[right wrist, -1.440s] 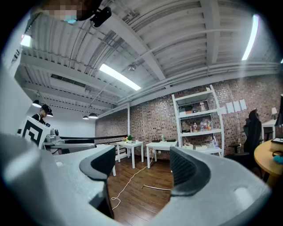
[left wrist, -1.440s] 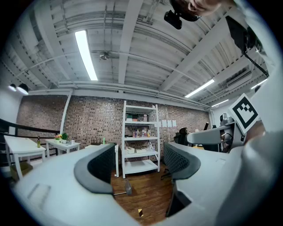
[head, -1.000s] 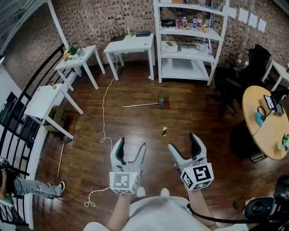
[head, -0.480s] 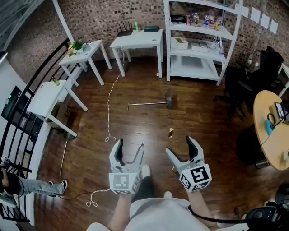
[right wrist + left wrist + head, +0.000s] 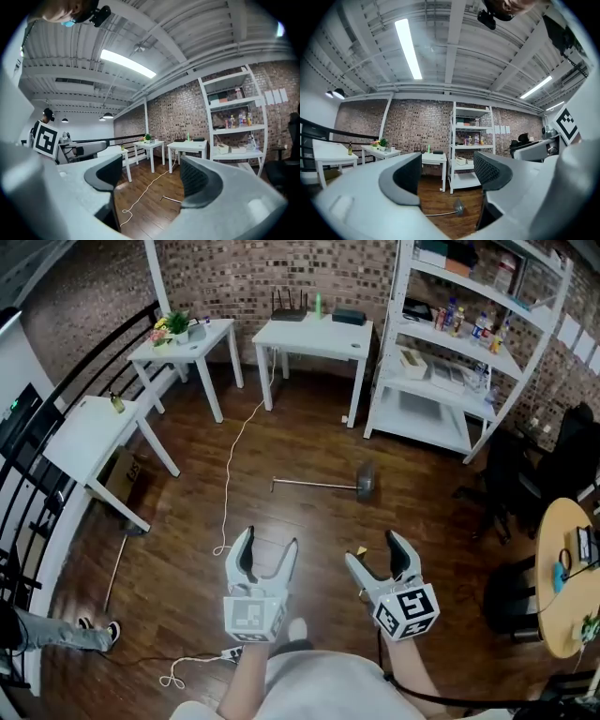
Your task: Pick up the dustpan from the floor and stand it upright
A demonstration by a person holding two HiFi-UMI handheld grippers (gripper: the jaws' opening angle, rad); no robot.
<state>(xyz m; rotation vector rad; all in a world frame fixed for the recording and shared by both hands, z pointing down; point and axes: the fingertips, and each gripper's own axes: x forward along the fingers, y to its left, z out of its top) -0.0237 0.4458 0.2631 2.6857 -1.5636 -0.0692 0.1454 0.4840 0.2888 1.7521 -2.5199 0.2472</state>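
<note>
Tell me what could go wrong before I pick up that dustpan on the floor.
The white cable loops over the floor left of your path to the dustpan; a foot could snag it. The dustpan's thin handle lies flat there, so the open left hand-held gripper or right hand-held gripper might slip off.

Seen from my head, the dustpan [image 5: 364, 482] lying on the floor [image 5: 300, 442] is too small for me to make out its pan. A small yellow thing [image 5: 361, 550] just beside my right gripper [image 5: 377, 551] I cannot name. In the right gripper view my own jaw covers the dustpan's far end. A person [image 5: 42, 632] is cut off at the left edge.
</note>
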